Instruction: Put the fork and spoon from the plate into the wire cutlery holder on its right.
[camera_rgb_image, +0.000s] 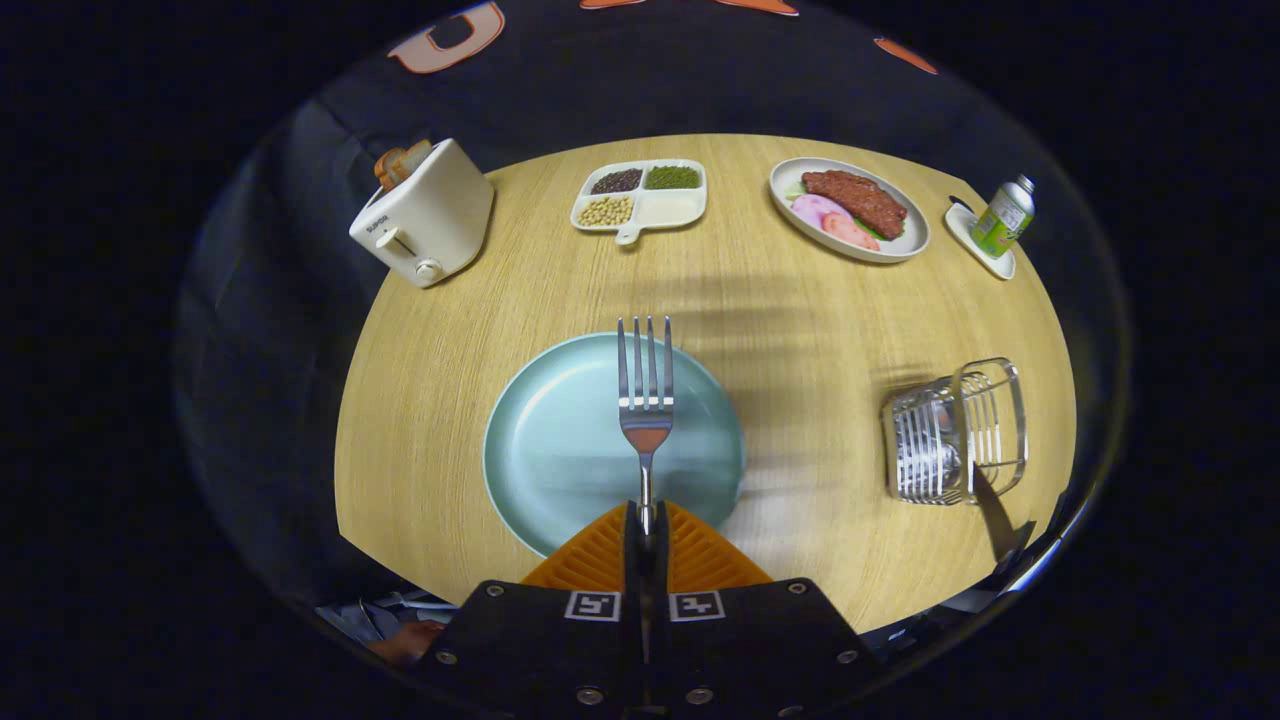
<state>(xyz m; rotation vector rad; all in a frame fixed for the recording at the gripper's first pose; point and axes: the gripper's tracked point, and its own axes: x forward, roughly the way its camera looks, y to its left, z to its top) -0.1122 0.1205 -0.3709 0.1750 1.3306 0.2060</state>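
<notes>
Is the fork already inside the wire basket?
No, the fork is held by its handle in the shut tool above the blue plate, with the wire basket off to the right.

A round, light wooden table (800, 300) carries a pale blue round plate (560, 450) near its front, a silver wire cutlery holder (950, 430) to the right, and along the far side a cream toaster (425, 215), a white divided dish of beans (640, 197), an oval white plate of meat (850, 210) and a small green bottle (1003, 217).
</notes>
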